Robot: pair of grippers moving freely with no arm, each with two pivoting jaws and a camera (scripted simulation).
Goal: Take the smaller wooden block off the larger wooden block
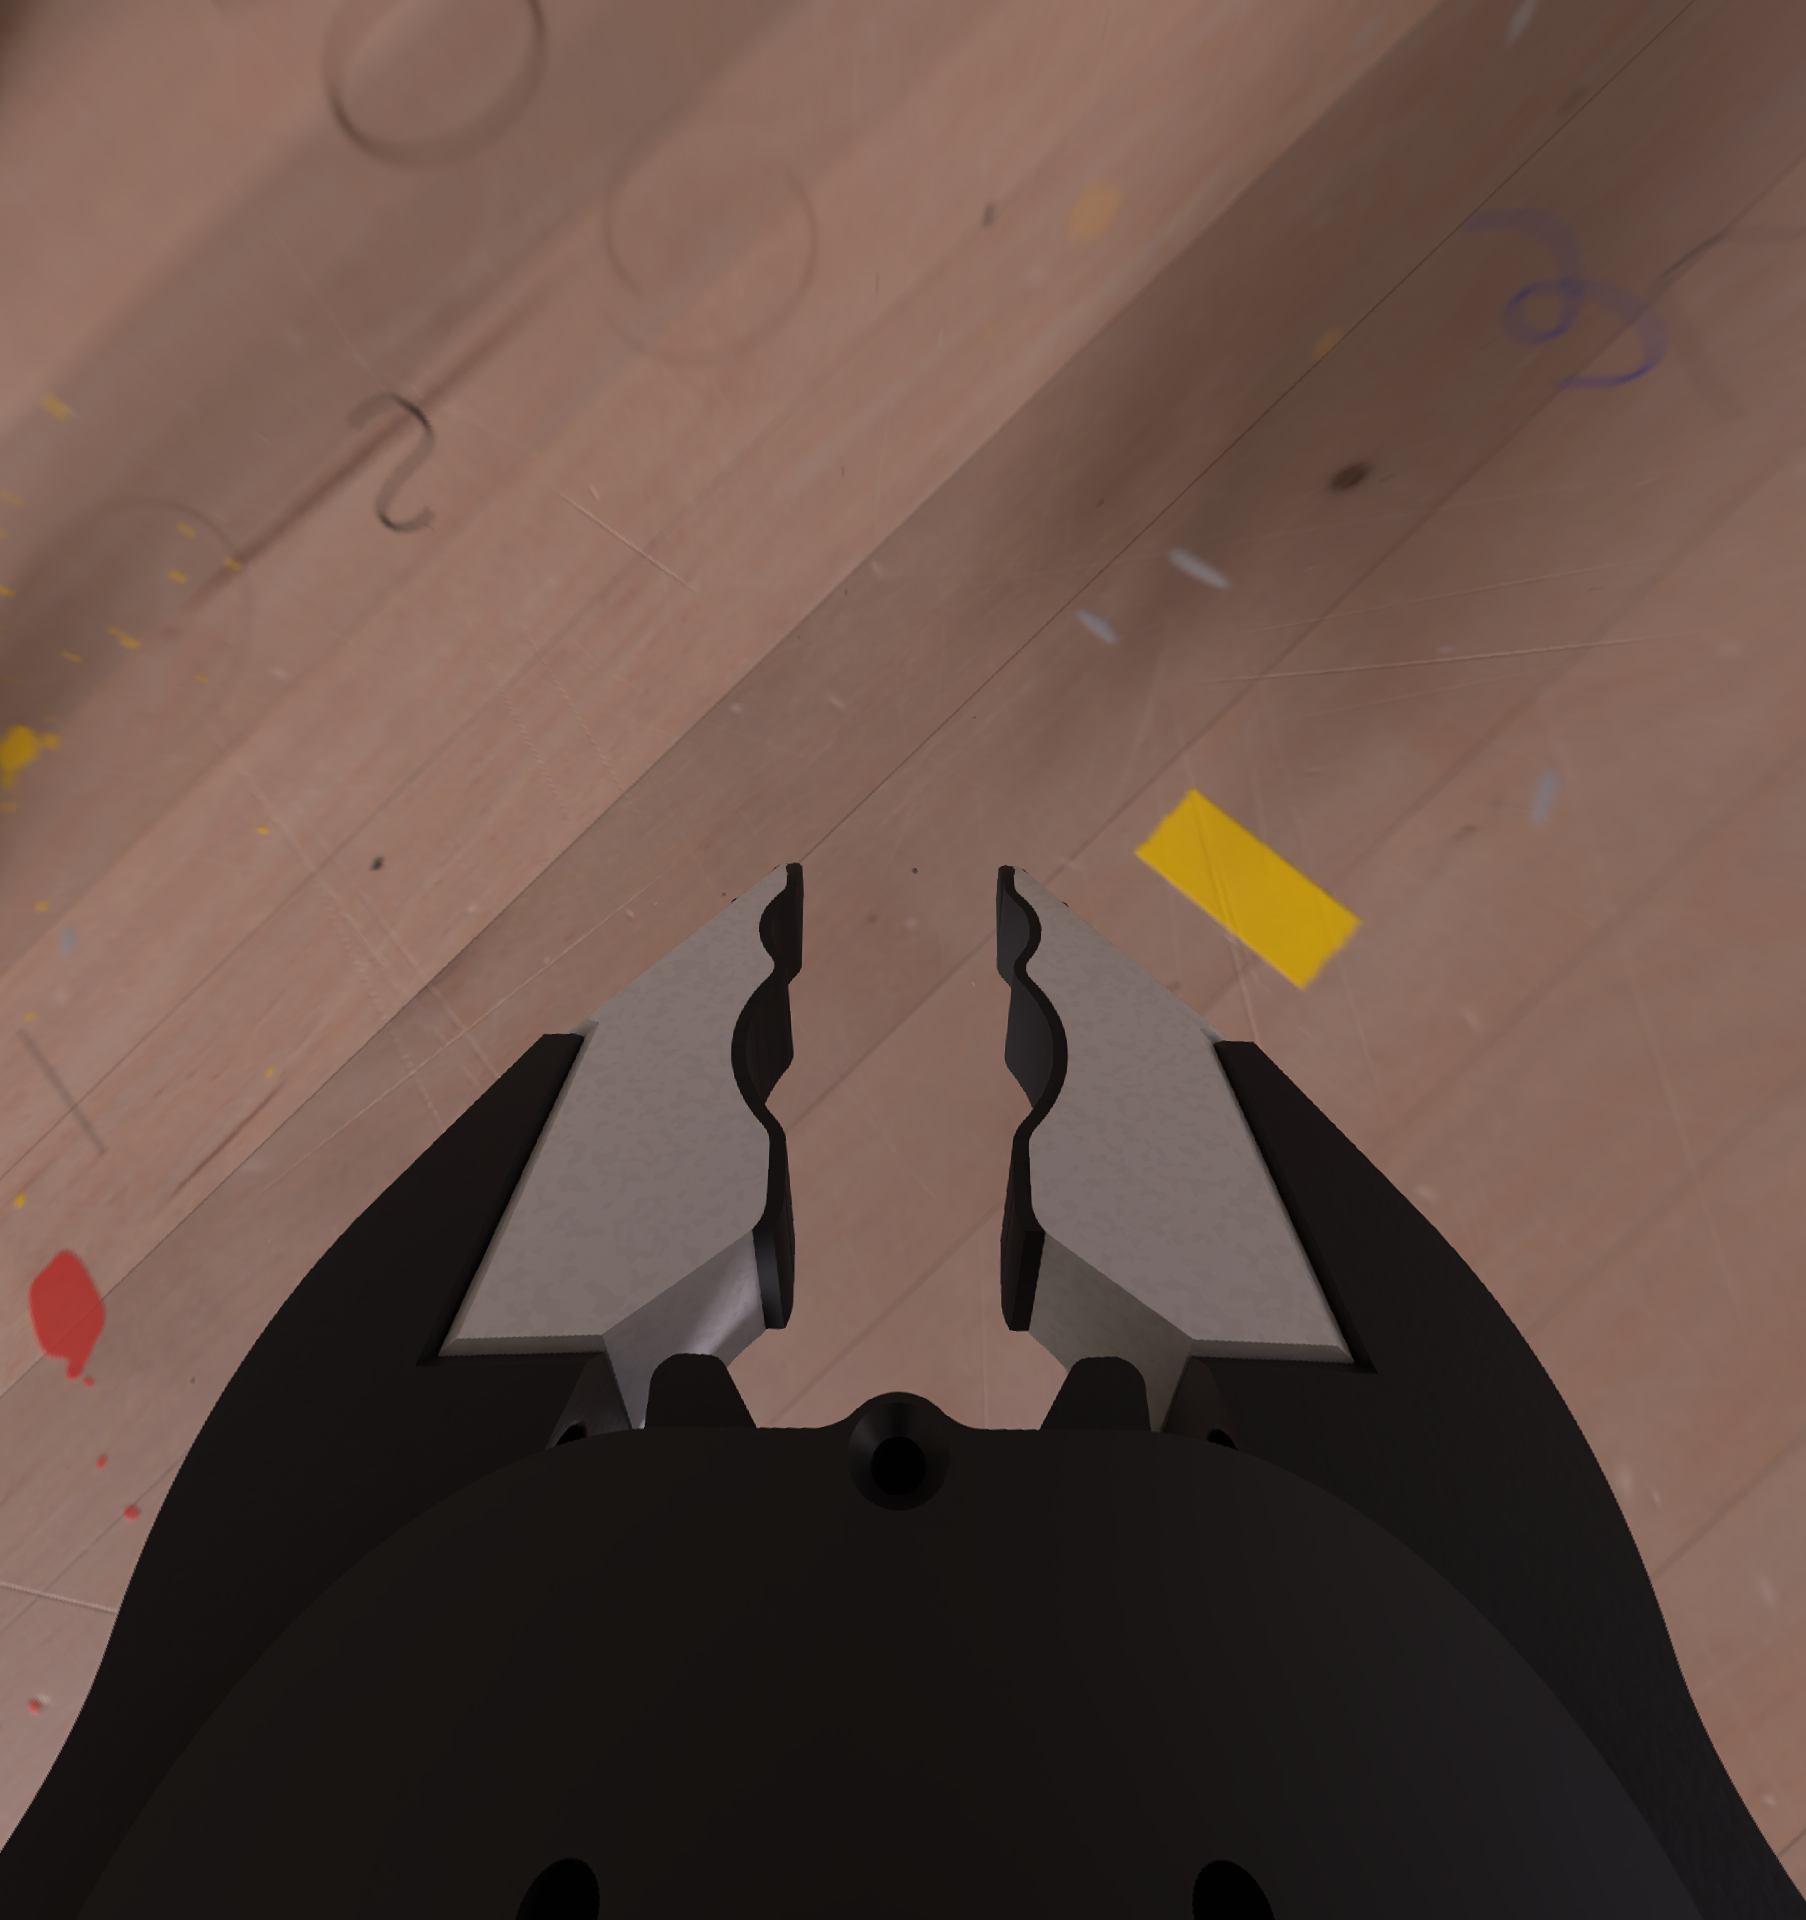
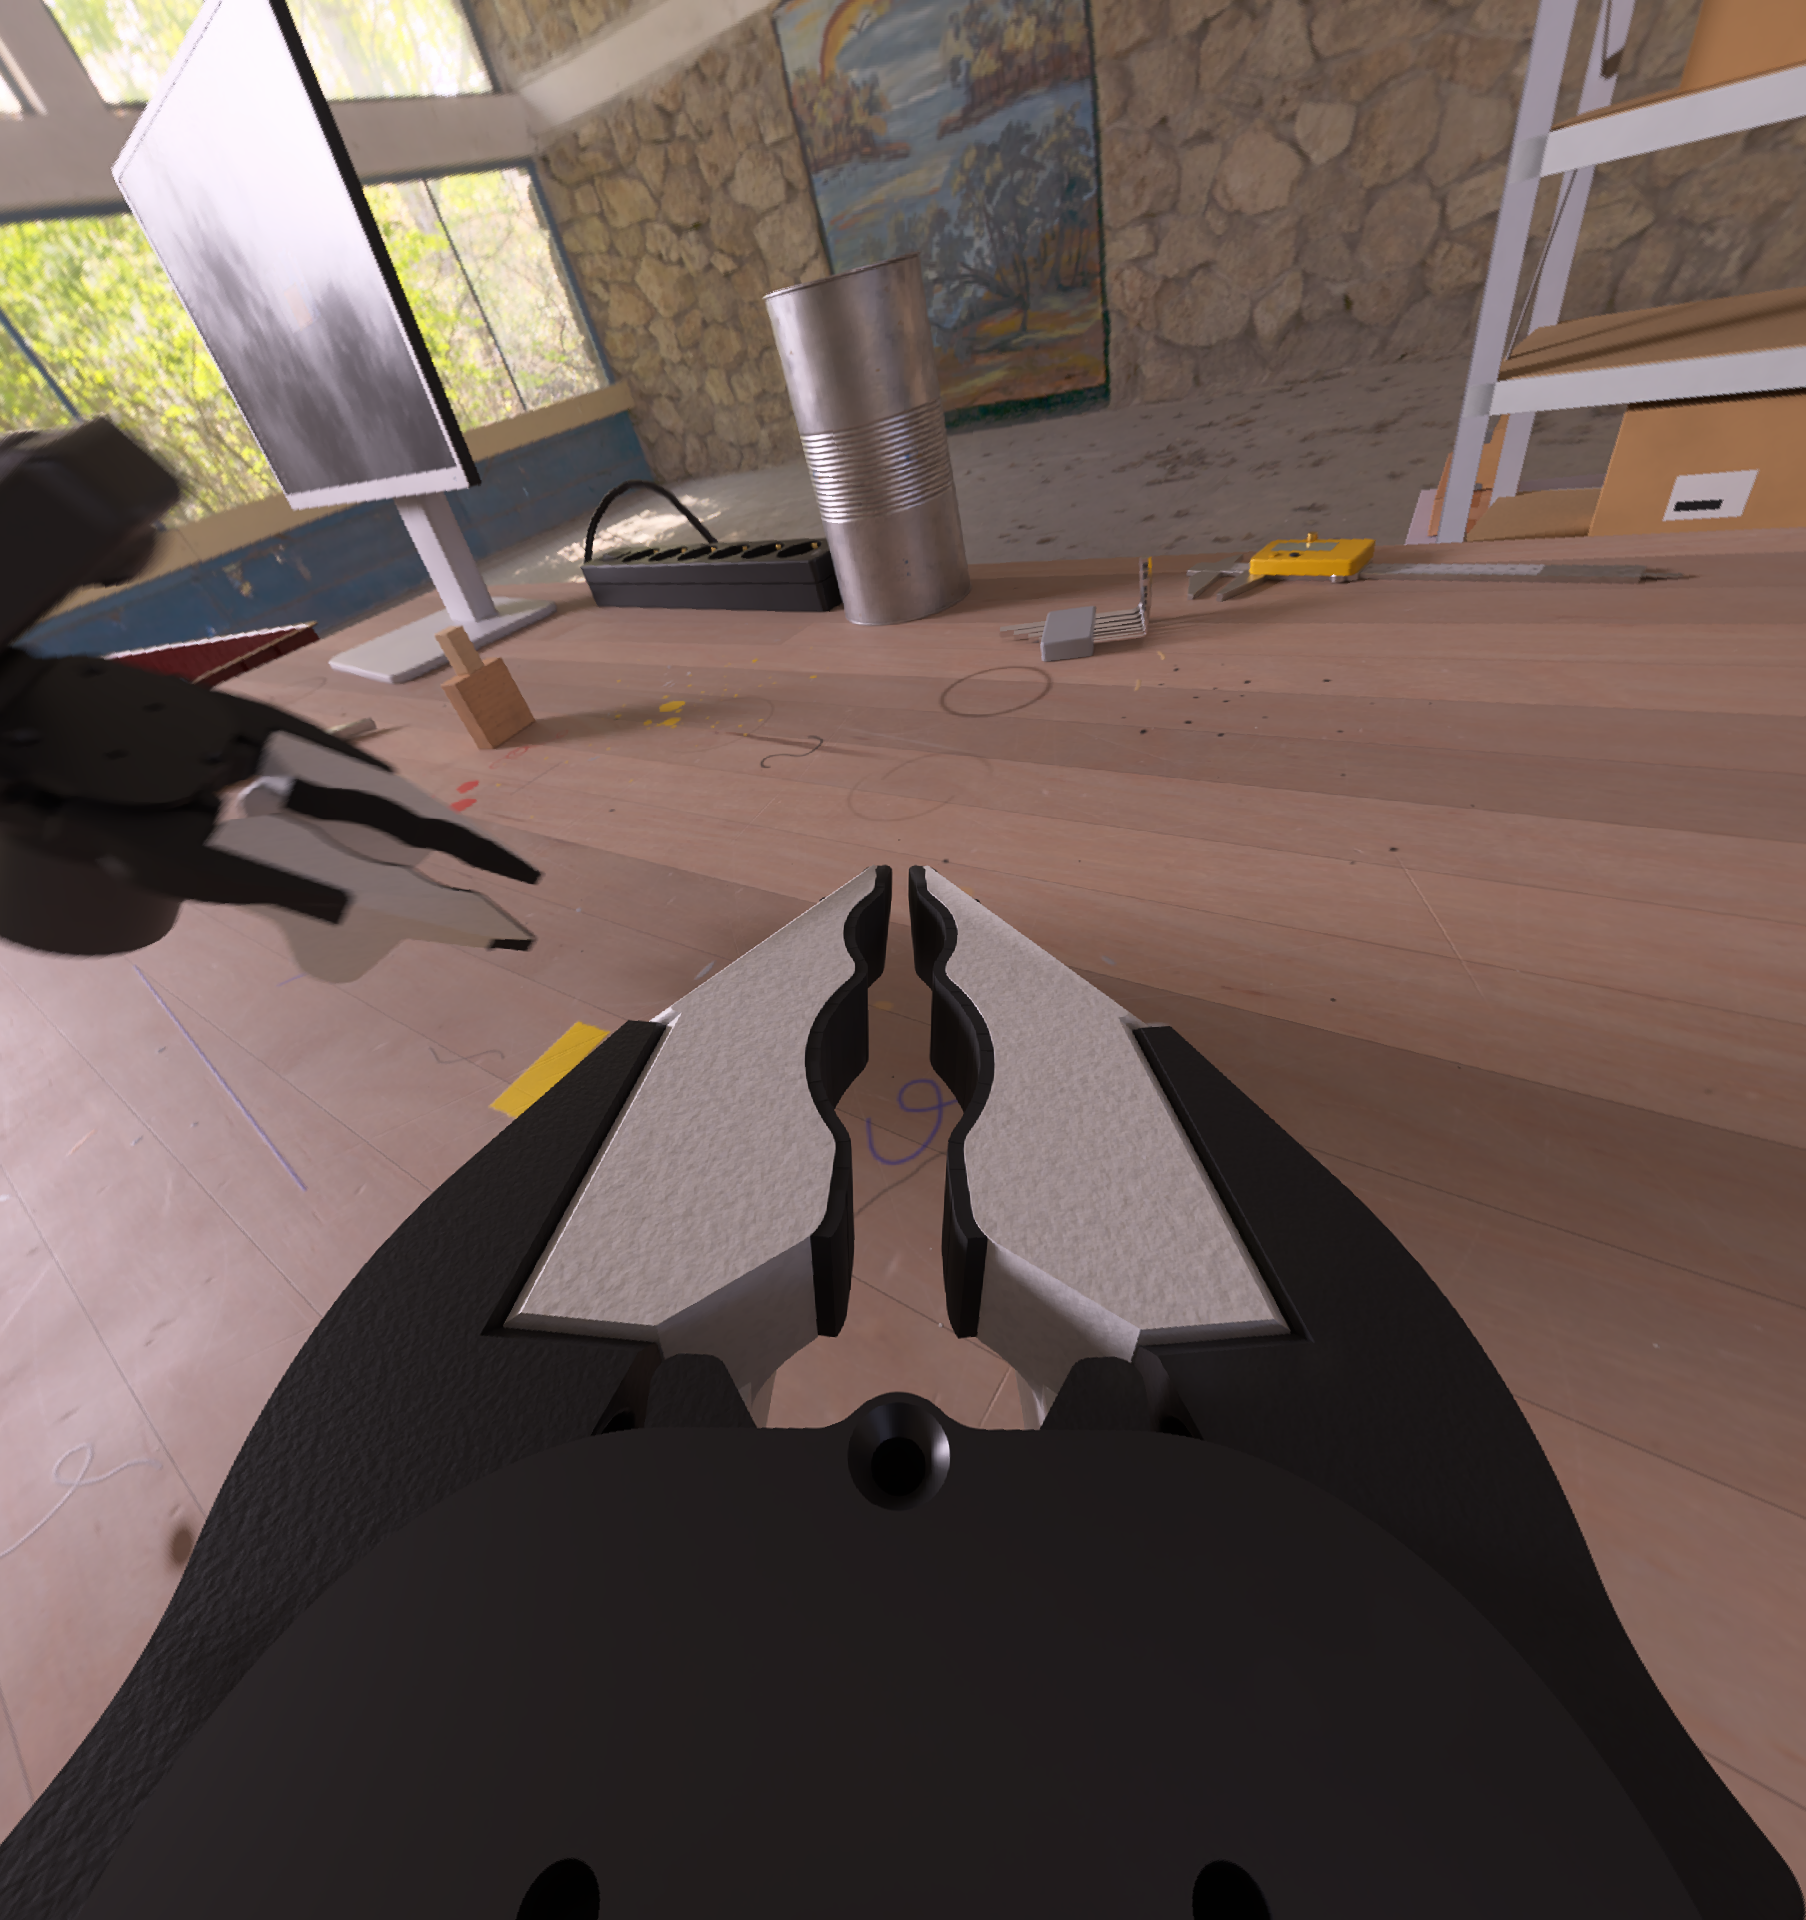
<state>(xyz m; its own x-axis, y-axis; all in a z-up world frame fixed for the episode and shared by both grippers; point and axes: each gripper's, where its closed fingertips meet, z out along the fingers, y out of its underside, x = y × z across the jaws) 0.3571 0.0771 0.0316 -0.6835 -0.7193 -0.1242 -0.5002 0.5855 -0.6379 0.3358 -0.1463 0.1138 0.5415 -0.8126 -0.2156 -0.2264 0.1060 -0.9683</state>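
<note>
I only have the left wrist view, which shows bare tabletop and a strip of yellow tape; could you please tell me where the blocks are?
Observer: In the right wrist view, the smaller wooden block sits on the larger wooden block, far off to the left, near the monitor's white base.
Operator: Thank you. Is either gripper near them?
Observer: No. The left gripper hangs well short of the stack, jaws apart and empty.
Operator: And the right one?
Observer: The right gripper is nearly closed on nothing, pointing towards a metal can rather than the blocks.
</note>
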